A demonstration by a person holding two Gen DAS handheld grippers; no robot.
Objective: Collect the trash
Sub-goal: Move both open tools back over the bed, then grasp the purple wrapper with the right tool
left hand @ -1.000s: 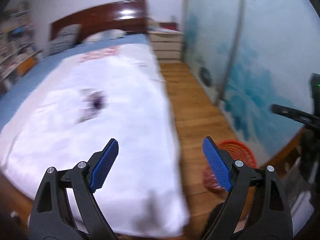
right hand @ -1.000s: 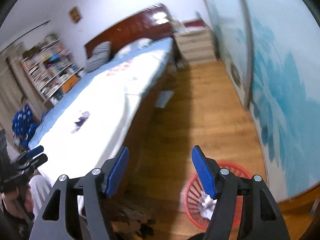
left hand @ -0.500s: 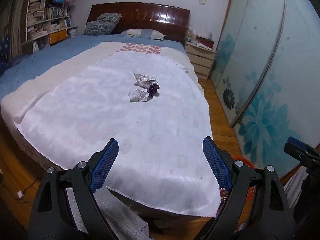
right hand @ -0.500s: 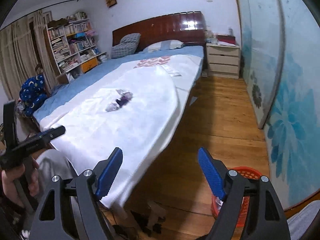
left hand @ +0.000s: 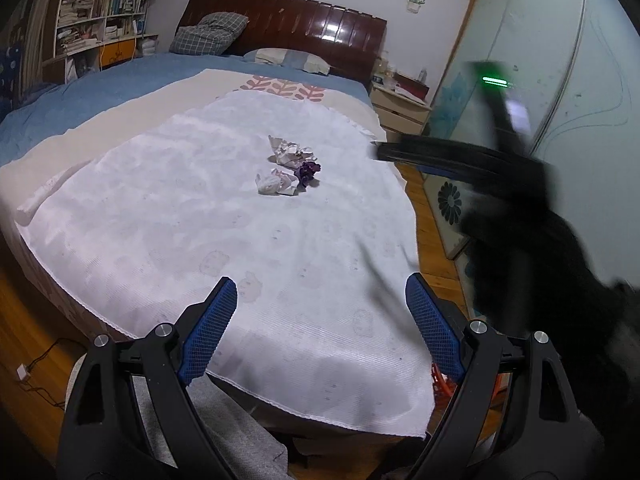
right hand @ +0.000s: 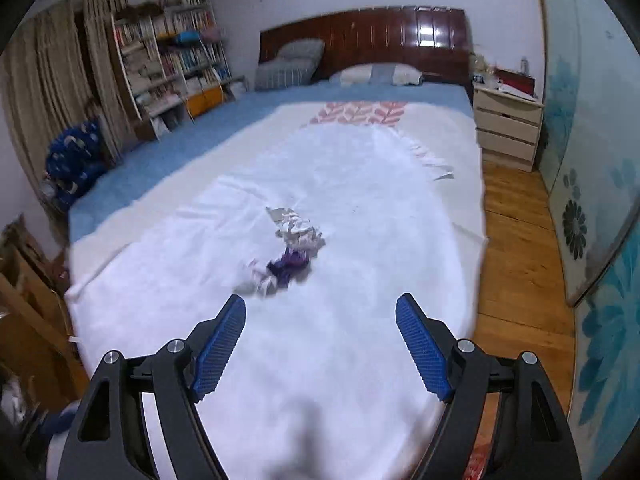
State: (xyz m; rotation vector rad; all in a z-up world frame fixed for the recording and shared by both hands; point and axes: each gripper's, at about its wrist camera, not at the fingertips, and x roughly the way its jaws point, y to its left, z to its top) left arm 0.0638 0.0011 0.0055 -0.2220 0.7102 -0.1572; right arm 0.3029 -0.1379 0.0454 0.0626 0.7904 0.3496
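Note:
Two crumpled white papers (left hand: 290, 152) (left hand: 276, 182) and a purple wrapper (left hand: 308, 170) lie together in the middle of the white sheet (left hand: 200, 220) on the bed. In the right wrist view the same pile shows as a white paper (right hand: 298, 230), the purple wrapper (right hand: 290, 266) and a smaller, blurred white piece (right hand: 260, 278). My left gripper (left hand: 320, 284) is open over the foot of the bed, far short of the pile. My right gripper (right hand: 321, 301) is open just short of the pile, nothing between its fingers. It also appears blurred (left hand: 460, 160) in the left wrist view.
A red basket (left hand: 440, 384) peeks out on the wooden floor (right hand: 516, 240) at the bed's right foot corner. A nightstand (right hand: 508, 128) stands by the headboard, sliding wardrobe doors (right hand: 592, 200) run along the right, and bookshelves (right hand: 172, 64) fill the left wall.
Both views swung from the floor and basket round to the bed. The right gripper travelled over the sheet toward the pile and now crosses the left wrist view.

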